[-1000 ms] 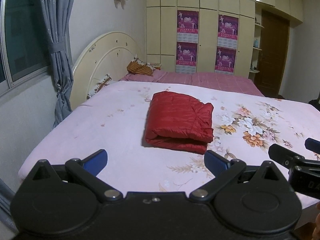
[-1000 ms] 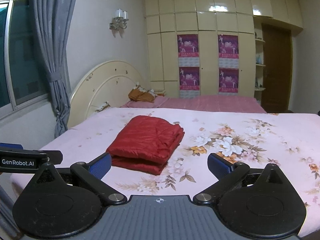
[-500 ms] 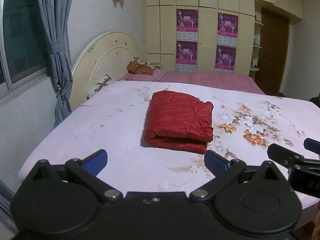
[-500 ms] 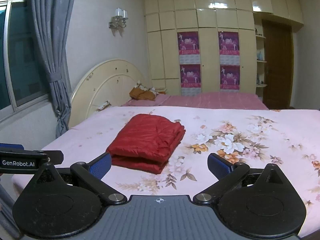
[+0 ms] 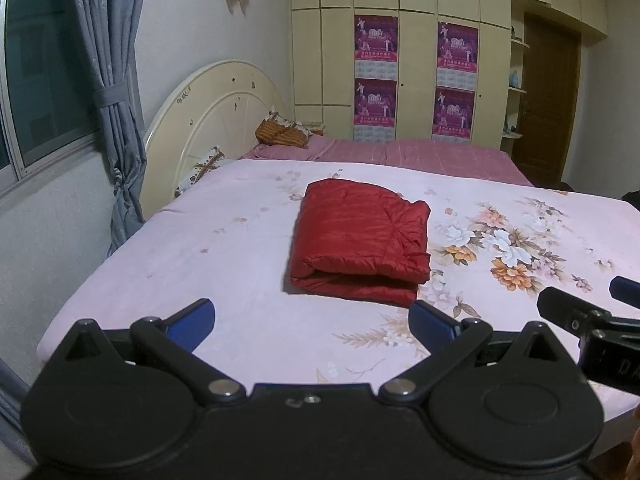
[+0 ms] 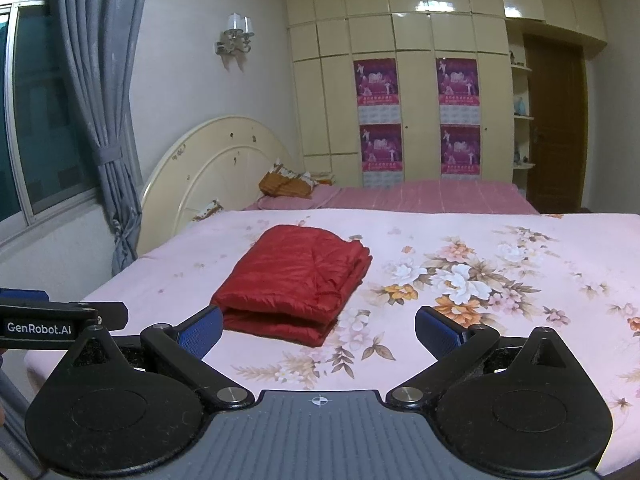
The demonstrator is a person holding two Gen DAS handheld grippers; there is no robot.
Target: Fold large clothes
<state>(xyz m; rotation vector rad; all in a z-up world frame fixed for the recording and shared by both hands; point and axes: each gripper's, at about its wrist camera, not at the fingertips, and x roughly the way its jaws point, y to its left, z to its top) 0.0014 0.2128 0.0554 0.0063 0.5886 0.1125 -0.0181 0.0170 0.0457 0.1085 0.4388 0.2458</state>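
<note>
On the bed (image 5: 224, 248), folded red jacket (image 5: 360, 236) unmoved; right tongs (image 6: 318, 330) raised slightly.

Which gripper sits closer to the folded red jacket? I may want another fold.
Right gripper, marginally: its left finger nearly reaches the red jacket. Left gripper views it centred but farther. Both are open.
</note>
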